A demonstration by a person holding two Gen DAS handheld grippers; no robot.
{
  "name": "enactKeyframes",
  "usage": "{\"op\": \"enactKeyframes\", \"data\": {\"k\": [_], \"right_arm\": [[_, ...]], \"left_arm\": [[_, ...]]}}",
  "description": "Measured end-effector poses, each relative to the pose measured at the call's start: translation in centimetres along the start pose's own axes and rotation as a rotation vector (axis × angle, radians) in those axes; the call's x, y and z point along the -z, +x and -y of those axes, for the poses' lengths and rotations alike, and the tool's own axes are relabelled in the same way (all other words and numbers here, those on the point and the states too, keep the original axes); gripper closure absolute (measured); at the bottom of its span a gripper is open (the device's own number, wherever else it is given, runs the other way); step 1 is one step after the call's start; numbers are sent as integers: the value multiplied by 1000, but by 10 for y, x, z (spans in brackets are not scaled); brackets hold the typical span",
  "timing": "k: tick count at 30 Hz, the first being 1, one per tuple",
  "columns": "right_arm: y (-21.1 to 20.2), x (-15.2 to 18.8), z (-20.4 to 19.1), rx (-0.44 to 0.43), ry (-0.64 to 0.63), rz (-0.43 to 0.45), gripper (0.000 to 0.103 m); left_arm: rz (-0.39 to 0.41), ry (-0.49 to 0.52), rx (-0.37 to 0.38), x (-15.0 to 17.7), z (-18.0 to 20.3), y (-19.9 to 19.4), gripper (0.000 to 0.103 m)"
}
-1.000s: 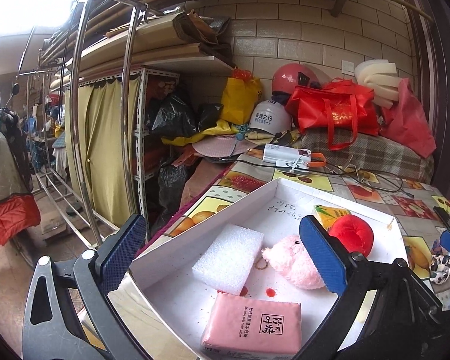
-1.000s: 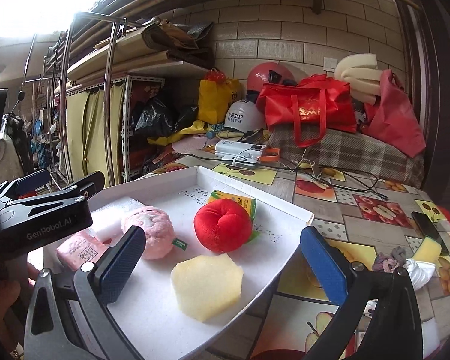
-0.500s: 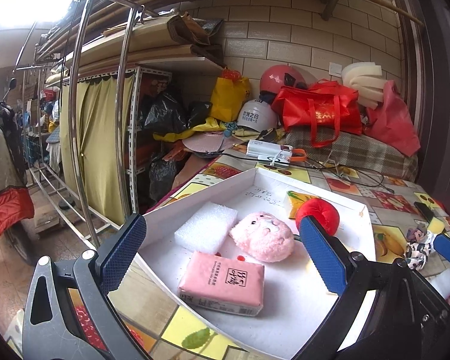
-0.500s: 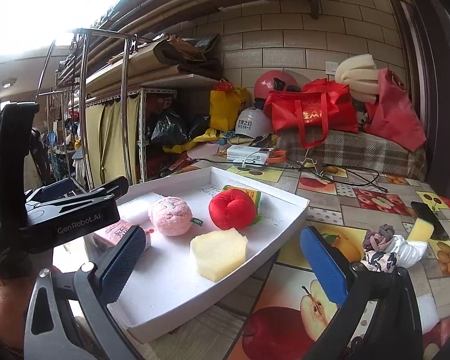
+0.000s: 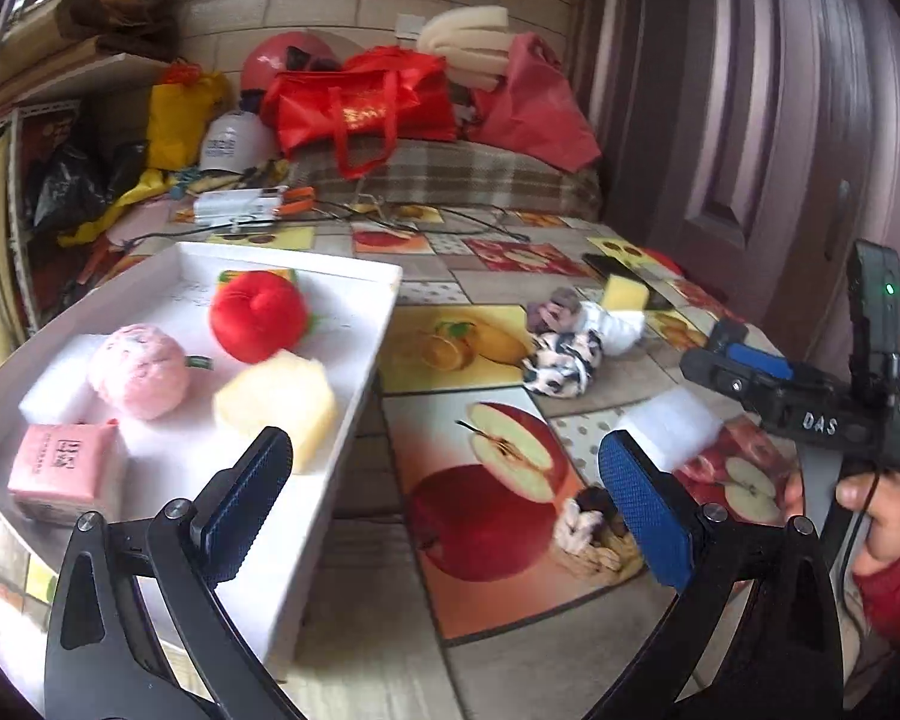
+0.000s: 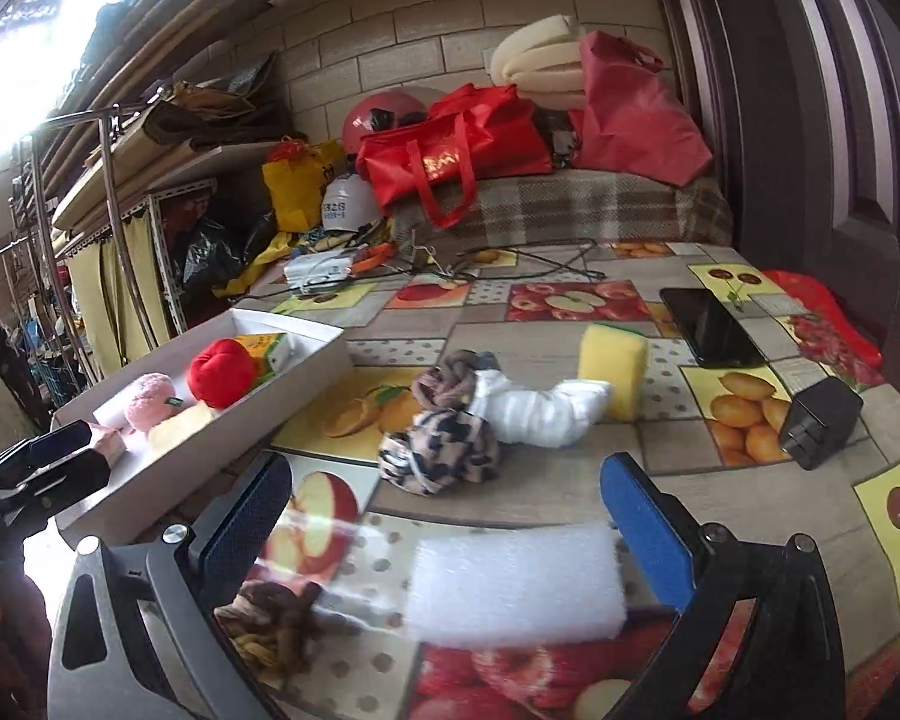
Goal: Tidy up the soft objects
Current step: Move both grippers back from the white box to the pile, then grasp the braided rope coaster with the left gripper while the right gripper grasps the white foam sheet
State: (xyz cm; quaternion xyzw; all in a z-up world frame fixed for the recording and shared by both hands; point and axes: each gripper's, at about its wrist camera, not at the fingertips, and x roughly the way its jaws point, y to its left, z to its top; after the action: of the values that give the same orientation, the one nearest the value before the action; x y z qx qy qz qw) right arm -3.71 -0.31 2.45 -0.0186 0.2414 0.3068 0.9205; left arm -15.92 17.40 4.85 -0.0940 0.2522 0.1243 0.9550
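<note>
1. Fruit-print oilcloth covers the table, with a brick wall and piled red bags behind it; a white foam block lies flat on the cloth near the front edge.
2. That block lies directly ahead of the right gripper, low between its blue pads, its long axis running across from one pad to the other. The jaws stand wide apart and hold nothing.
3. Gripping along that length looks awkward; a judgement only, but turning the wrist to take the short side seems the easier pick.
4. The left gripper is also spread and empty, hovering over the edge of the white tray; the right one is plainly nearer the foam.
5. Just left of the block sits a brown knotted scrunchie; farther back lie a leopard-print scrunchie, a white cloth roll and a yellow sponge.
6. The tray already holds a red plush apple, a pink plush ball, a yellow foam piece and a pink tissue pack.
</note>
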Motion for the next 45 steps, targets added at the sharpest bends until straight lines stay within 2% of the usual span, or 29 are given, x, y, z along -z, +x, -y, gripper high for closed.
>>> {"op": "enactKeyframes", "data": {"k": [3, 6, 13, 17, 19, 20, 21, 23, 27, 31, 37, 41, 45], "right_arm": [[3, 3, 26, 5, 19, -88, 0], [7, 7, 32, -24, 14, -145, 0], [28, 16, -7, -53, -196, -258, 0], [53, 23, -13, -42, -213, -376, 3], [49, 22, -12, -50, -212, -355, 12], [47, 21, -11, -56, -209, -348, 13], [45, 21, -10, -61, -201, -340, 13], [41, 19, -6, -64, -177, -318, 13], [26, 13, 4, -53, -114, -237, 13], [12, 8, 11, -32, -66, -151, 13], [4, -1, 17, -9, 18, -29, 13], [-8, -3, 16, -5, 22, 55, 13], [-19, -2, 8, 8, -11, 129, 13]], "left_arm": [[-36, 77, 74, 0, 35, 7, 0], [-132, 142, 64, 2, 56, 26, 0], [-314, 203, 93, 12, 70, 58, 0], [-398, 250, 61, 20, 77, 76, 1], [-380, 245, 71, 20, 76, 74, 12], [-371, 240, 73, 19, 74, 73, 23], [-362, 233, 73, 19, 73, 71, 38], [-347, 217, 95, 16, 69, 69, 59], [-332, 198, 121, 12, 67, 67, 64], [-276, 211, 107, 8, 69, 59, 65], [-98, 194, 70, -1, 65, 36, 65], [28, 178, 40, -2, 60, 13, 65], [86, 156, -8, -4, 53, 4, 65]]}}
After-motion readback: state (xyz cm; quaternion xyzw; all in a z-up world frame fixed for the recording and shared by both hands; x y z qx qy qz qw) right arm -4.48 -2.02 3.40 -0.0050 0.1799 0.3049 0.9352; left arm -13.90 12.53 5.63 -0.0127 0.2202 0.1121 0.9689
